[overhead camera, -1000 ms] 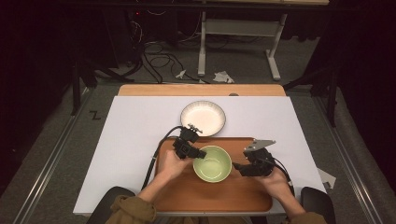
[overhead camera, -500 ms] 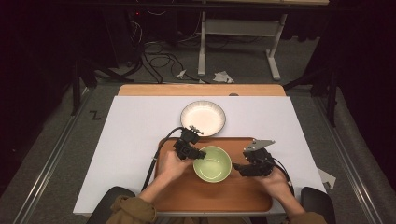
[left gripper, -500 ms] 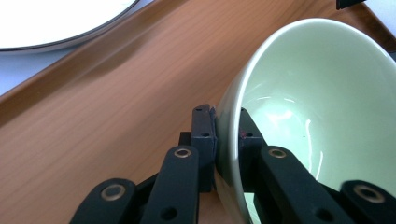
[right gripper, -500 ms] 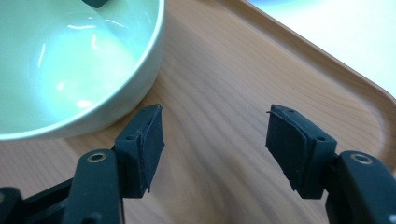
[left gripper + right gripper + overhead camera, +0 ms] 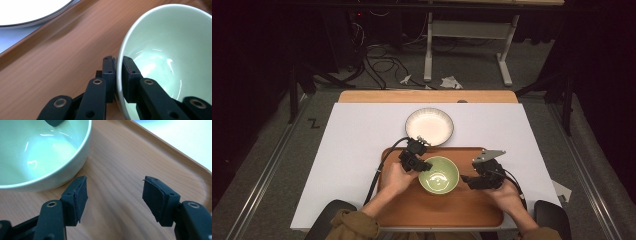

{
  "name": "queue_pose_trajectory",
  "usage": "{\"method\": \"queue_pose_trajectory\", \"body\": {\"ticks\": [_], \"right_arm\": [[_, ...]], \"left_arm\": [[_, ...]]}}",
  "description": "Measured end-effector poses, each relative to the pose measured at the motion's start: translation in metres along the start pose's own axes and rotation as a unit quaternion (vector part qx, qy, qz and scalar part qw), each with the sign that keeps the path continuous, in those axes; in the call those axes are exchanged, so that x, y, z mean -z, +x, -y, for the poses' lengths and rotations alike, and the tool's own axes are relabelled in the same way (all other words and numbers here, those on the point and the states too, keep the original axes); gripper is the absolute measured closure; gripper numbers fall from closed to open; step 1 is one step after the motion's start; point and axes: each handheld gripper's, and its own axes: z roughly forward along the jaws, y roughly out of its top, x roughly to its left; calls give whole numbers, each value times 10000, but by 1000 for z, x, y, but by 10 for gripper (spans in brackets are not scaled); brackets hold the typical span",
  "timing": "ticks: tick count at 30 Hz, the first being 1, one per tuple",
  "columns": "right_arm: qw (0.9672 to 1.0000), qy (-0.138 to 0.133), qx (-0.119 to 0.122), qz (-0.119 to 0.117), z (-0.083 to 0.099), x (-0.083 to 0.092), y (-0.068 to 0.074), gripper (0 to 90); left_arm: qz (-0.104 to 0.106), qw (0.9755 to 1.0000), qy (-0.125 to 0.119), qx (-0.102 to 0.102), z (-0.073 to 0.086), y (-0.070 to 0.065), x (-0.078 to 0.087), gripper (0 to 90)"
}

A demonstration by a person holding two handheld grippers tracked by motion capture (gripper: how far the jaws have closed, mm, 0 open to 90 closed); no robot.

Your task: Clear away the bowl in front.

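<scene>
Pale green and glossy, the bowl [image 5: 439, 175] sits upright on the wooden tray [image 5: 442, 212], mouth up, with nothing visible inside it but reflections. At its left edge the left gripper [image 5: 421, 166] pinches the rim: in the left gripper view one jaw presses the outer wall and the other the inner wall of the bowl [image 5: 170, 55], the rim clamped tight between them. Beyond the tray's far edge, on the white table cover [image 5: 352, 145], stands a white plate [image 5: 429, 126] with a dark ribbed rim, bare on top, touching or just beside the tray. To the right of the bowl, the right gripper [image 5: 472, 181] rests low over the tray with its jaws spread wide; in the right gripper view, the bowl's [image 5: 37, 152] side lies just beside one jaw, apart from it, and bare wood [image 5: 117, 182] shows between the two jaws.
</scene>
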Motion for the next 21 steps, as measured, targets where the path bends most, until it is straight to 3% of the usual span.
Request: {"method": "queue_pose_trajectory", "body": {"ticks": [10,14,21], "right_arm": [[10000,-12,-10,-4,0,1,-1,369],[10000,-5,9,-6,0,0,0,369],[10000,15,4,-11,0,0,-1,369]], "left_arm": [[-54,9999,-11,-90,0,-3,0,785],[-85,9999,-29,-146,0,-4,0,721],[-143,9996,-132,-196,0,-7,3,536]]}}
